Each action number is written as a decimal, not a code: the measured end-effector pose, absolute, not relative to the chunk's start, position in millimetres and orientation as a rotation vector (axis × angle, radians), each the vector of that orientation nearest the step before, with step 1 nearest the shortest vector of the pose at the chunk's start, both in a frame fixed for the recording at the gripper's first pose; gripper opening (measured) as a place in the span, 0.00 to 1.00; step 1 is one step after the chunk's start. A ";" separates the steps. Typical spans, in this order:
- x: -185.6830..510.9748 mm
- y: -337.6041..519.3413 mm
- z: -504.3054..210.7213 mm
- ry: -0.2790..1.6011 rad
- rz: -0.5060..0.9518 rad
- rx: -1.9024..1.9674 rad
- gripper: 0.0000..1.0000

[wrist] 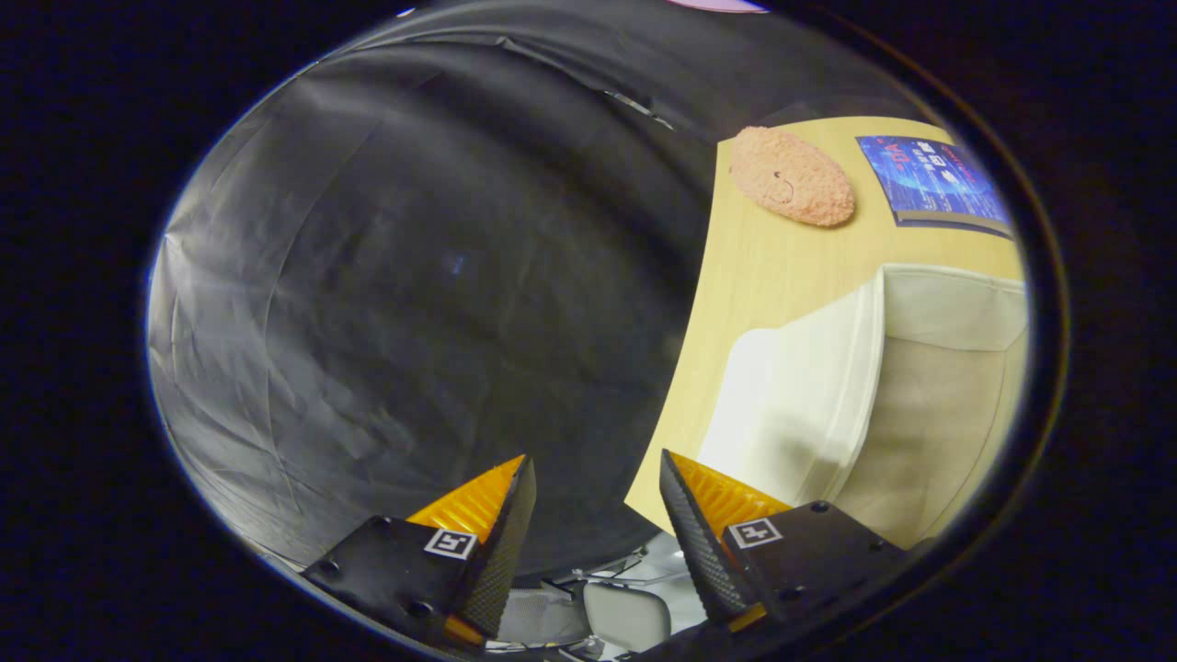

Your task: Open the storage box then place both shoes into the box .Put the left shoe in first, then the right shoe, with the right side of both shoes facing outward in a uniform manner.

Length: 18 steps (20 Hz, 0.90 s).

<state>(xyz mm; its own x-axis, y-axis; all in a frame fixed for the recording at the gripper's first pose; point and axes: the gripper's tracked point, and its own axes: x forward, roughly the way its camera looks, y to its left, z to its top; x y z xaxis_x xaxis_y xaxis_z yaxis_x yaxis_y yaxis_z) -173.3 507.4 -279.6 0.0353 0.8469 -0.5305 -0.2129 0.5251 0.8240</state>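
Note:
My gripper (596, 464) is open, with nothing between its fingers; it hangs tilted near the wooden table's (782, 267) edge and faces mostly the black cloth wall. To the right of the fingers stands the cream storage box (929, 405), its white lid (800, 405) swung open toward the gripper and its beige inside showing. A fuzzy pink slipper-like shoe (791, 176) lies on the table beyond the box.
A blue printed booklet (933, 179) lies on the table next to the shoe, past the box. Below the fingers I see a chair seat (625, 614) and a bit of floor. The black cloth wall (414, 294) spans everything left of the table.

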 end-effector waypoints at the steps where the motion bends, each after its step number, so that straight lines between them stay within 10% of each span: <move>1: -171.5 504.3 -281.8 1.281 0.905 0.631 0.83; 18: -80.7 327.7 -283.4 1.088 0.653 0.625 0.84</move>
<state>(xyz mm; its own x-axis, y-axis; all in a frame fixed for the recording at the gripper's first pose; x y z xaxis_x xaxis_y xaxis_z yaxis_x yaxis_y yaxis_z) -80.7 327.7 -283.4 0.3203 0.7430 -0.5877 -0.1695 0.6553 0.7361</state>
